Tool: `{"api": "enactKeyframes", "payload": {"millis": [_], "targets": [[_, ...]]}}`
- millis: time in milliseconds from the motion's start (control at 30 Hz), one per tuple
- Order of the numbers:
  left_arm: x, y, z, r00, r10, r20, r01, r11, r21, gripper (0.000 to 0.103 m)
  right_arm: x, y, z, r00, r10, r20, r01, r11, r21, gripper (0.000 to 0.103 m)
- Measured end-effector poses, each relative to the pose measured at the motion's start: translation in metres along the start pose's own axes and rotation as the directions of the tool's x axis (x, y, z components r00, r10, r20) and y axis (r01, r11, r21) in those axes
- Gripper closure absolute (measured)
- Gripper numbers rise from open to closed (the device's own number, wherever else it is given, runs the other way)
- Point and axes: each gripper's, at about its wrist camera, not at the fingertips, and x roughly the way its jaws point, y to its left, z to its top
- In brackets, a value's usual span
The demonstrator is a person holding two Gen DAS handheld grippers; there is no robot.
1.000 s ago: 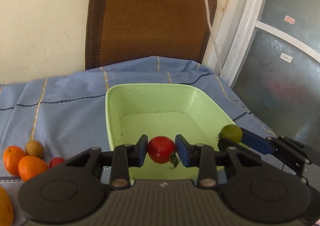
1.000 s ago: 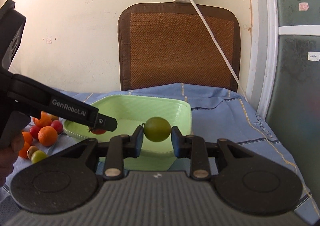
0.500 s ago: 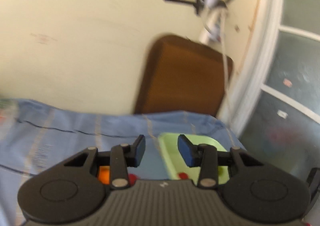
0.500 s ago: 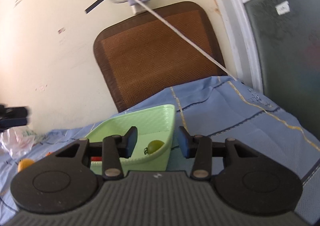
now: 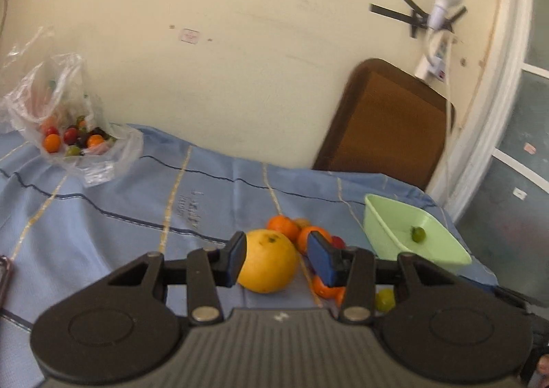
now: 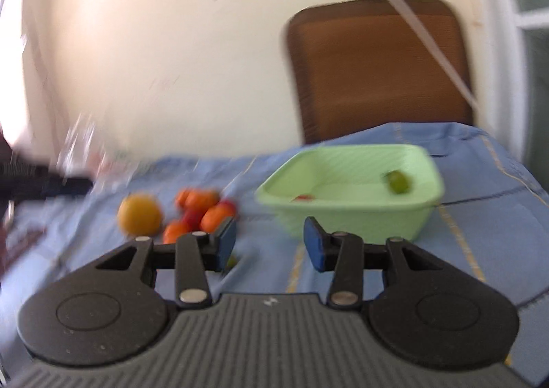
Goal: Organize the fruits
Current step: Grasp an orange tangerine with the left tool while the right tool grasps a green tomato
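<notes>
My left gripper [image 5: 278,259] is open and holds nothing. A large yellow-orange fruit [image 5: 267,261] lies on the blue cloth just beyond its blue pads and shows in the gap between them. Small oranges [image 5: 283,226], a red fruit [image 5: 338,242] and a small green fruit [image 5: 384,298] cluster to its right. My right gripper [image 6: 269,244] is open and empty, in front of the light green basin [image 6: 360,216]. In the basin lie a green fruit [image 6: 398,181] and a red tomato [image 6: 303,197]. The fruit pile [image 6: 197,206] sits left of the basin.
A clear plastic bag [image 5: 68,127] with more small fruits lies at the far left by the wall. A brown chair back [image 6: 377,69] stands behind the basin, with a white cable hanging across it. The blue cloth [image 5: 137,209] covers the table.
Both grippers let go: the tomato and the green fruit now lie in the basin. Both jaws have opened. The left gripper swung left to the fruit pile, and the right view turned left too.
</notes>
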Motion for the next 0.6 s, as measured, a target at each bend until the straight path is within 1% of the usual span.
{"api": "enactKeyframes", "payload": {"millis": [67, 100, 200, 267, 333, 467, 533, 567, 600], "targets": [[0.004, -0.016, -0.007, 0.999, -0.045, -0.021, 0.046, 0.996, 0.076, 0.065, 0.013, 0.019, -0.004, 0.999, 0.004, -0.051, -0.010, 0.993, -0.115, 0.058], [0.007, -0.026, -0.011, 0.997, -0.064, -0.031, 0.067, 0.990, 0.124, 0.065, 0.019, 0.025, -0.004, 0.997, 0.004, -0.073, -0.015, 0.988, -0.151, 0.061], [0.019, -0.049, -0.023, 0.993, -0.092, -0.074, 0.107, 0.964, 0.242, 0.065, 0.035, 0.032, -0.002, 0.992, 0.014, -0.122, -0.039, 0.979, -0.202, 0.061], [0.031, -0.058, -0.030, 0.988, -0.097, -0.116, 0.127, 0.951, 0.282, 0.065, 0.045, 0.032, -0.001, 0.990, 0.012, -0.142, -0.046, 0.971, -0.234, 0.061], [0.043, -0.062, -0.034, 0.984, -0.089, -0.152, 0.130, 0.948, 0.291, 0.065, 0.052, 0.033, -0.001, 0.987, 0.009, -0.160, -0.050, 0.965, -0.257, 0.061], [0.062, -0.062, -0.038, 0.977, -0.076, -0.200, 0.132, 0.951, 0.280, 0.065, 0.058, 0.034, -0.004, 0.983, 0.024, -0.182, -0.076, 0.956, -0.283, 0.061], [0.068, -0.062, -0.040, 0.973, -0.072, -0.218, 0.133, 0.952, 0.277, 0.065, 0.060, 0.034, -0.005, 0.981, 0.033, -0.194, -0.089, 0.953, -0.288, 0.066], [0.071, -0.062, -0.042, 0.972, -0.068, -0.225, 0.131, 0.952, 0.278, 0.065, 0.058, 0.034, -0.004, 0.980, 0.042, -0.195, -0.097, 0.954, -0.285, 0.073], [0.073, -0.062, -0.043, 0.970, -0.065, -0.233, 0.131, 0.952, 0.278, 0.065, 0.058, 0.034, -0.004, 0.980, 0.042, -0.195, -0.098, 0.953, -0.285, 0.073]]}}
